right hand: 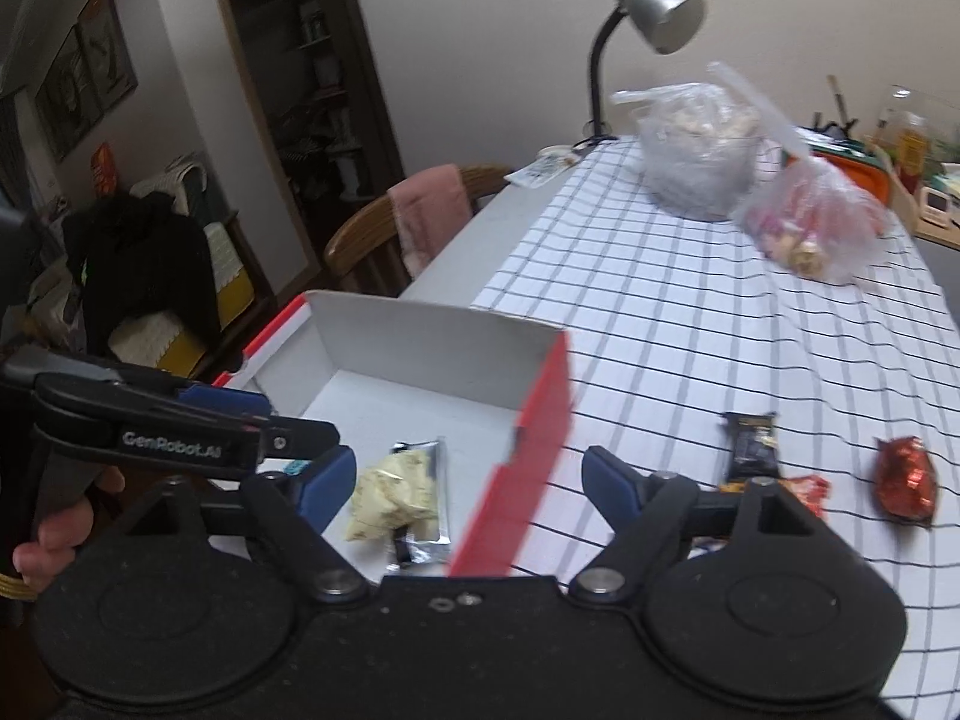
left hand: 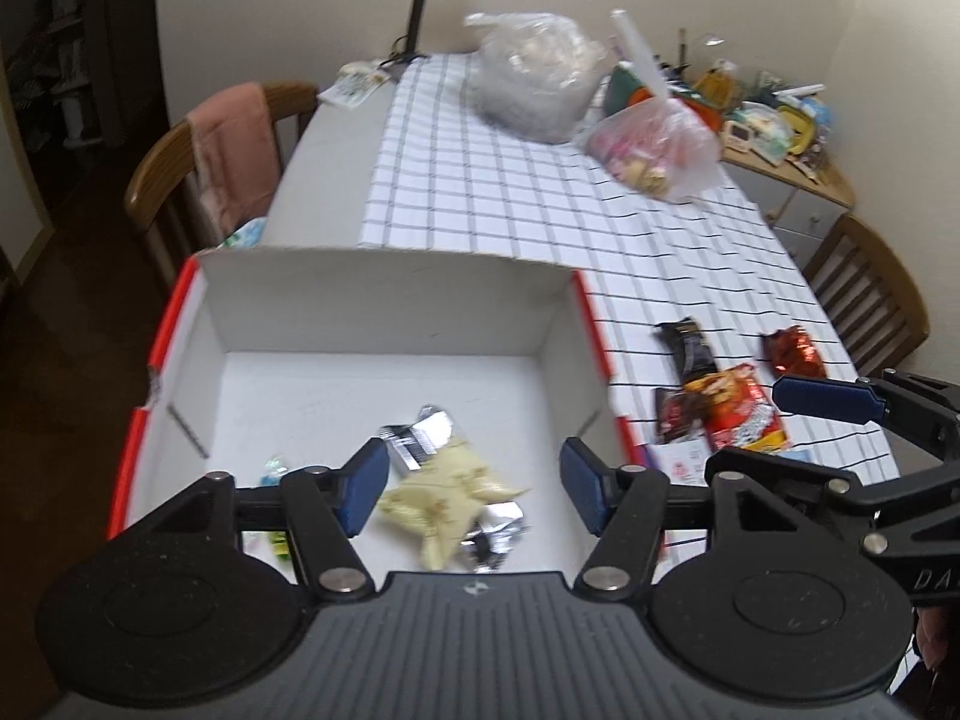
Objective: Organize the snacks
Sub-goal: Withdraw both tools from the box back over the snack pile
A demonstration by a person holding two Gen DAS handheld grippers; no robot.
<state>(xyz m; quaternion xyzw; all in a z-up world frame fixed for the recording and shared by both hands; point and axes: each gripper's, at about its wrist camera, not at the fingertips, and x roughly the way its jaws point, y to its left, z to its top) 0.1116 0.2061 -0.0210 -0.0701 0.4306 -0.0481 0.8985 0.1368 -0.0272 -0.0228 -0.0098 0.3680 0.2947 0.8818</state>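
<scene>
A white box with red outer sides (left hand: pixel 384 312) (right hand: pixel 420 354) stands on the checked tablecloth. Inside lie a cream snack packet (left hand: pixel 447 495) (right hand: pixel 393 495), a silver wrapper (left hand: pixel 417 438) and small green-wrapped sweets (left hand: pixel 273 471). My left gripper (left hand: pixel 474 492) is open and empty, held above the box's inside. My right gripper (right hand: pixel 465 486) is open and empty above the box's right wall. On the cloth right of the box lie a black bar (left hand: pixel 687 348) (right hand: pixel 750 447), a red packet (left hand: pixel 744 414) and a shiny red wrapper (left hand: pixel 792 351) (right hand: pixel 906 477).
Two clear plastic bags (left hand: pixel 534 72) (left hand: pixel 657 147) sit at the table's far end by a desk lamp (right hand: pixel 654 9). Wooden chairs (left hand: pixel 198 162) (left hand: pixel 870 294) stand on both sides. A cluttered side cabinet (left hand: pixel 780 132) is at the far right.
</scene>
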